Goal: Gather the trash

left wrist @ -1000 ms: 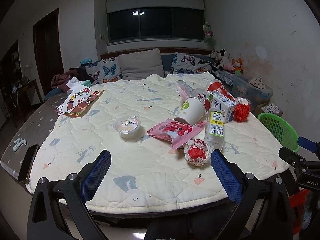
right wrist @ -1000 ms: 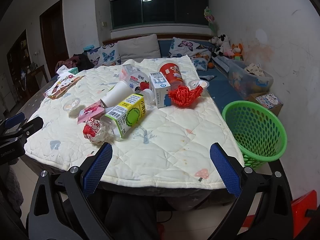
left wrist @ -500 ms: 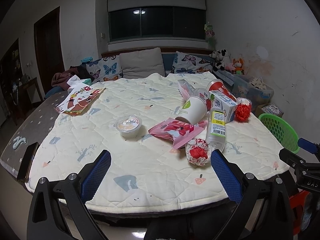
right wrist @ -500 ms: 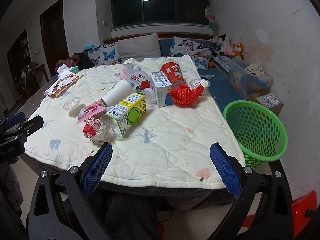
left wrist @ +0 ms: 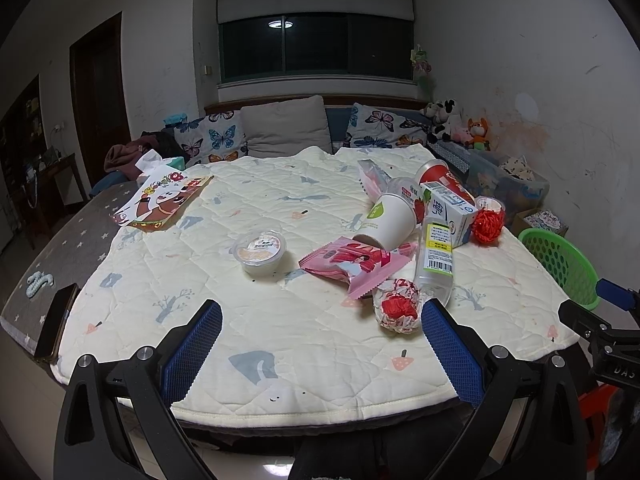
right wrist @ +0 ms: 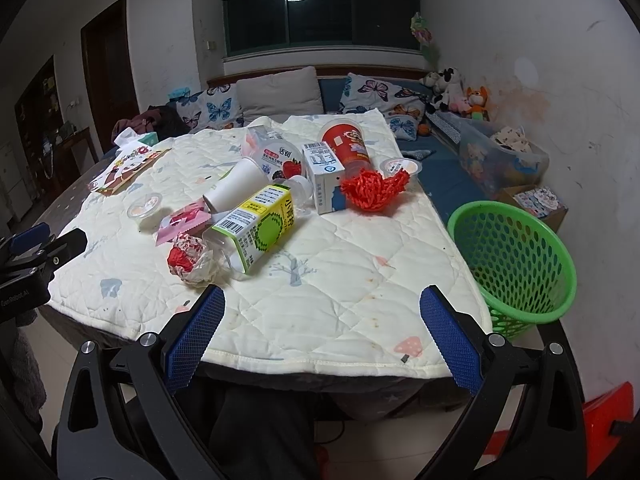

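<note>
trash (right wrist: 248, 216) lies in a loose heap on the quilted counter (right wrist: 360, 264), toward its right edge and far-right corner. items noted: a crumpled red-and-white wrapper (right wrist: 190, 258) nearest the near edge, touching a green-and-yellow juice carton (right wrist: 256, 228) on its side; a pink snack packet (left wrist: 352, 262); a tipped white paper cup (left wrist: 390, 220); a white milk carton (right wrist: 324, 174); a red cup (right wrist: 346, 146) on its side; a red mesh bundle (right wrist: 374, 190); a small lidded pudding cup (left wrist: 260, 250) apart from the heap, near the counter's middle. a green mesh basket (right wrist: 516, 264) stands just off the right edge, and appears empty.

left gripper (left wrist: 320, 356): jaws wide, nothing between them, hovering over the near edge. right gripper (right wrist: 318, 344): jaws wide, nothing held, also at the near edge, nearer the right corner.

assessment: collection has not begun; the step in hand is approach and choice of a first item. the crumpled wrapper is closest to both grippers and seems the likely first pick. the next move calls for reaching forward over the near edge, lowering the jaws around it, closing, then carrying it past the right edge to the basket. the wrapper is light and will crush; the touching carton may shift.
</note>
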Available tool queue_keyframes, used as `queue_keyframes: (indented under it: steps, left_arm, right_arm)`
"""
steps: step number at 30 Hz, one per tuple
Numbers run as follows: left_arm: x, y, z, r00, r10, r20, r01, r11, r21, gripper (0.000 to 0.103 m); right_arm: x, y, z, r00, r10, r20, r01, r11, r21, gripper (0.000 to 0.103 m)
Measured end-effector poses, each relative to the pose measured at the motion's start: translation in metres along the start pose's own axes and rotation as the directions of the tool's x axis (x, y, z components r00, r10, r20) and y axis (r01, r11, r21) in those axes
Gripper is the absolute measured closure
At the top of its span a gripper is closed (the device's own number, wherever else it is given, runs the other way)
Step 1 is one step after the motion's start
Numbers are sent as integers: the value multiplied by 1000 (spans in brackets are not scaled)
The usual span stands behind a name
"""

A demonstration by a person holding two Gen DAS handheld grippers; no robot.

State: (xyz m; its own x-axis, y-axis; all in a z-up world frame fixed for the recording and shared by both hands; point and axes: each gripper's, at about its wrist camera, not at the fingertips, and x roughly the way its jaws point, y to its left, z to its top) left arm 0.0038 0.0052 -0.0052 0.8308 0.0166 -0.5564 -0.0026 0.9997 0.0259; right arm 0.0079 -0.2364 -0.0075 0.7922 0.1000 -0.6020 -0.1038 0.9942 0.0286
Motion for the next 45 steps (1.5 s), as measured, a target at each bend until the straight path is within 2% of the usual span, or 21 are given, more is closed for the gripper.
queue_keyframes:
  steps: [45]
  left_arm:
    - [13,5,1,1000,3,-20,-3,1000,-8,6]
  right_arm:
    - [14,2,6,1000,17,-16,-17,1000,-12,6]
